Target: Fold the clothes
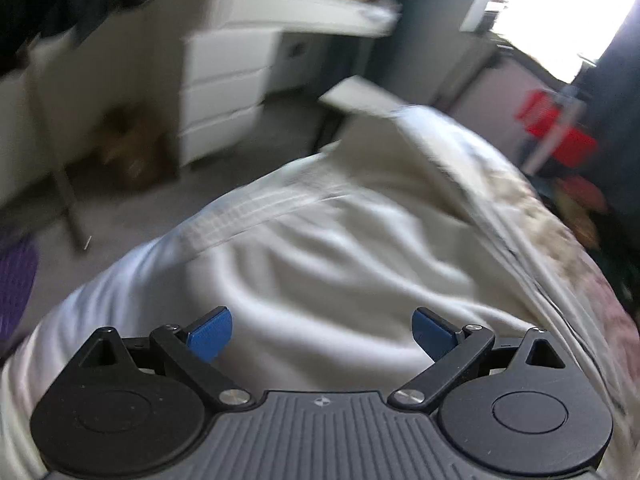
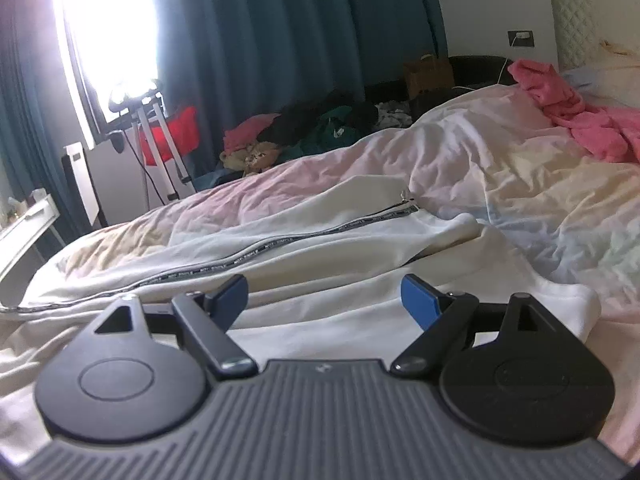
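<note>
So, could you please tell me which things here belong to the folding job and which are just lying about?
For the job:
- white zip-up garment
- left tongs, open
- right tongs, open

Lying about:
- pink garment
- clothes heap
- white drawers

A pale, crumpled bedspread (image 2: 520,184) covers the bed. A pink garment (image 2: 576,120) lies bunched near the bed's far right corner, below a quilted headboard (image 2: 574,24). Beyond the bed's far edge a heap of clothes (image 2: 304,136) sits against dark teal curtains (image 2: 280,32), with a brown paper bag (image 2: 428,72) to its right. A bright window (image 2: 112,28) glares at the left, a white tripod (image 2: 164,148) standing before it. In the left wrist view, blurred, a white drawer unit (image 1: 220,96) stands on the floor.
</note>
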